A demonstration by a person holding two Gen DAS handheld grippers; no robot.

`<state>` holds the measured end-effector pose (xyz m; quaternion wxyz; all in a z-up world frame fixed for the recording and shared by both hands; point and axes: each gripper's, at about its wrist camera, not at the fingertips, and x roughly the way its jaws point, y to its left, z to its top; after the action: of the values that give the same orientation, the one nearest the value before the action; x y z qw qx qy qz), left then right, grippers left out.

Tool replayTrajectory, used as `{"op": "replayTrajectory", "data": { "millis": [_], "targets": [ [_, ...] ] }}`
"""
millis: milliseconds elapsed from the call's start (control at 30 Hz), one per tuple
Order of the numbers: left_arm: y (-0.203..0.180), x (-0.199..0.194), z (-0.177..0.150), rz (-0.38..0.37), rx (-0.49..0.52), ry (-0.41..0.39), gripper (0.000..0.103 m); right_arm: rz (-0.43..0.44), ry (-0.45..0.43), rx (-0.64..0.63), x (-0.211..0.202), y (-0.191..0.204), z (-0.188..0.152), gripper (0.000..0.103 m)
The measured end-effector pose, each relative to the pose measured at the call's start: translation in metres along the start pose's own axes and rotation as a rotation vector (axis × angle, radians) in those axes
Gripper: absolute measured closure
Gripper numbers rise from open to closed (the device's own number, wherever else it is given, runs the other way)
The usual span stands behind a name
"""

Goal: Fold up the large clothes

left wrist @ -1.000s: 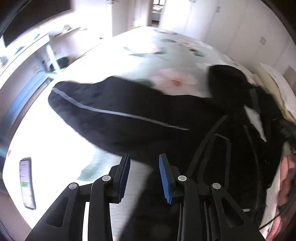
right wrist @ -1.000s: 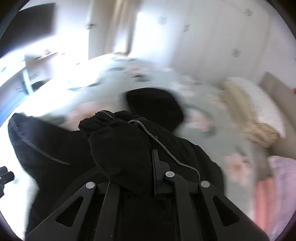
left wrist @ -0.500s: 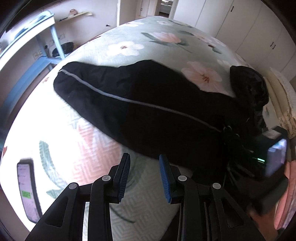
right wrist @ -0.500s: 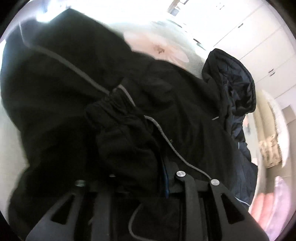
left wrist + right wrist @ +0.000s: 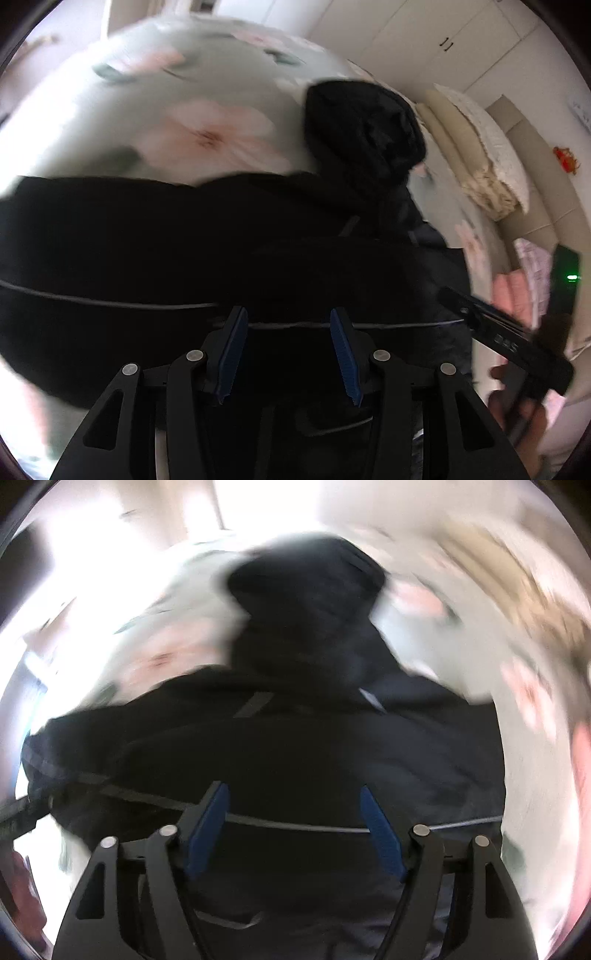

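A large black hooded jacket [image 5: 184, 251] with a thin grey piping line lies spread on the floral bedspread [image 5: 207, 122]; its hood [image 5: 365, 133] lies at the far end. It also fills the right wrist view [image 5: 295, 746], hood [image 5: 306, 602] at the top. My left gripper [image 5: 288, 354] is open with nothing between its blue pads, just above the jacket. My right gripper [image 5: 295, 827] is wide open and empty over the jacket's body. The right gripper also shows at the right edge of the left wrist view [image 5: 506, 339]. Both views are motion-blurred.
Cream pillows [image 5: 480, 147] lie at the head of the bed on the right. Pink folded cloth [image 5: 517, 291] sits at the bed's right edge. White wardrobe doors [image 5: 424, 44] stand behind the bed.
My right gripper has let go of the black fabric it held and now stands wide open. My left gripper has moved from over the bedspread to over the jacket and opened a little wider.
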<state>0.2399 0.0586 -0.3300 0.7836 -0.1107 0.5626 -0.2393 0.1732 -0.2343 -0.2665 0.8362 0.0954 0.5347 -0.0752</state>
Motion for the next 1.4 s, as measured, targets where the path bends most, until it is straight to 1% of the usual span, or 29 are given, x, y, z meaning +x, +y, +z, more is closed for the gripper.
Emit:
{"op": "replayTrajectory", "data": {
  "millis": [67,100,167,200,233,300,367,467,533,567,600,633,667,733,767,833,867,900,933,967,1000,1033,1100,1167,1233,1267,1333,1367,1400],
  "targets": [
    [-0.011,0.023,0.002,-0.014,0.034,0.025,0.055,0.032,0.024,0.083,0.014,-0.026,0.003,0.026],
    [-0.014,0.036,0.003,0.000,0.045,0.041,0.055,0.017,0.037,0.118,0.023,-0.037,0.002,0.026],
    [-0.012,0.067,0.001,0.063,0.056,0.086,0.055,-0.049,0.083,0.125,0.042,-0.048,0.001,0.026],
    [-0.008,0.078,0.002,0.077,0.052,0.107,0.055,-0.073,0.100,0.128,0.051,-0.053,-0.003,0.026],
    [-0.001,0.085,0.001,0.068,0.032,0.127,0.056,-0.089,0.125,0.132,0.064,-0.058,-0.009,0.028],
    [0.010,0.086,0.001,0.040,-0.016,0.119,0.057,-0.104,0.174,0.133,0.086,-0.065,-0.018,0.028],
    [0.017,0.087,-0.001,0.016,-0.052,0.115,0.060,-0.099,0.149,0.129,0.088,-0.066,-0.023,0.025],
    [0.012,0.081,-0.003,0.016,-0.035,0.111,0.060,-0.086,0.148,0.149,0.091,-0.067,-0.027,0.021],
    [0.010,0.071,-0.003,0.017,-0.031,0.110,0.059,-0.108,0.173,0.125,0.086,-0.061,-0.023,0.022],
    [0.009,0.061,-0.003,0.022,-0.019,0.097,0.059,-0.108,0.181,0.123,0.084,-0.061,-0.019,0.022],
    [0.009,0.052,-0.003,0.030,-0.008,0.088,0.059,-0.086,0.176,0.128,0.074,-0.058,-0.018,0.022],
    [0.007,0.043,-0.006,0.047,0.005,0.083,0.057,-0.049,0.146,0.131,0.058,-0.051,-0.018,0.022],
    [0.007,0.033,-0.012,0.066,0.001,0.094,0.055,-0.035,0.121,0.126,0.046,-0.044,-0.019,0.022],
    [0.009,0.026,-0.020,0.067,-0.016,0.112,0.055,-0.036,0.088,0.089,0.026,-0.024,-0.027,0.019],
    [0.012,0.025,-0.027,0.059,-0.028,0.114,0.055,-0.042,0.094,0.070,0.024,-0.015,-0.034,0.019],
    [0.015,0.031,-0.033,0.069,-0.016,0.120,0.055,-0.046,0.141,0.035,0.034,0.003,-0.051,0.019],
    [0.016,0.040,-0.035,0.083,-0.005,0.136,0.055,-0.049,0.166,0.025,0.042,0.004,-0.054,0.019],
    [0.018,0.048,-0.037,0.088,0.000,0.158,0.055,-0.063,0.211,0.007,0.056,0.009,-0.063,0.019],
    [0.021,0.056,-0.038,0.090,0.001,0.180,0.055,-0.090,0.259,-0.011,0.071,0.013,-0.073,0.015],
    [0.023,0.058,-0.038,0.078,0.000,0.171,0.055,-0.098,0.263,-0.014,0.075,0.016,-0.077,0.011],
    [0.025,0.055,-0.037,0.063,-0.007,0.168,0.055,-0.098,0.239,-0.001,0.075,0.015,-0.078,0.003],
    [0.026,0.052,-0.036,0.050,-0.016,0.165,0.055,-0.102,0.246,0.022,0.077,0.013,-0.079,0.001],
    [0.029,0.031,-0.035,0.002,-0.036,0.121,0.055,-0.098,0.264,0.052,0.078,0.010,-0.077,0.000],
    [0.038,-0.006,-0.036,0.017,-0.043,0.044,0.055,-0.111,0.278,0.053,0.079,0.012,-0.077,0.000],
    [0.059,-0.037,-0.037,0.037,-0.082,-0.011,0.055,-0.123,0.284,0.051,0.081,0.014,-0.075,0.000],
    [0.084,-0.061,-0.037,0.066,-0.134,-0.047,0.055,-0.123,0.287,0.055,0.083,0.016,-0.074,0.000],
    [0.123,-0.092,-0.034,0.136,-0.205,-0.086,0.055,-0.119,0.289,0.063,0.083,0.020,-0.074,0.000],
    [0.153,-0.117,-0.030,0.211,-0.247,-0.111,0.055,-0.119,0.289,0.063,0.085,0.018,-0.070,0.000],
    [0.175,-0.137,-0.026,0.266,-0.271,-0.141,0.055,-0.123,0.289,0.061,0.085,0.018,-0.069,0.000]
  ]
}}
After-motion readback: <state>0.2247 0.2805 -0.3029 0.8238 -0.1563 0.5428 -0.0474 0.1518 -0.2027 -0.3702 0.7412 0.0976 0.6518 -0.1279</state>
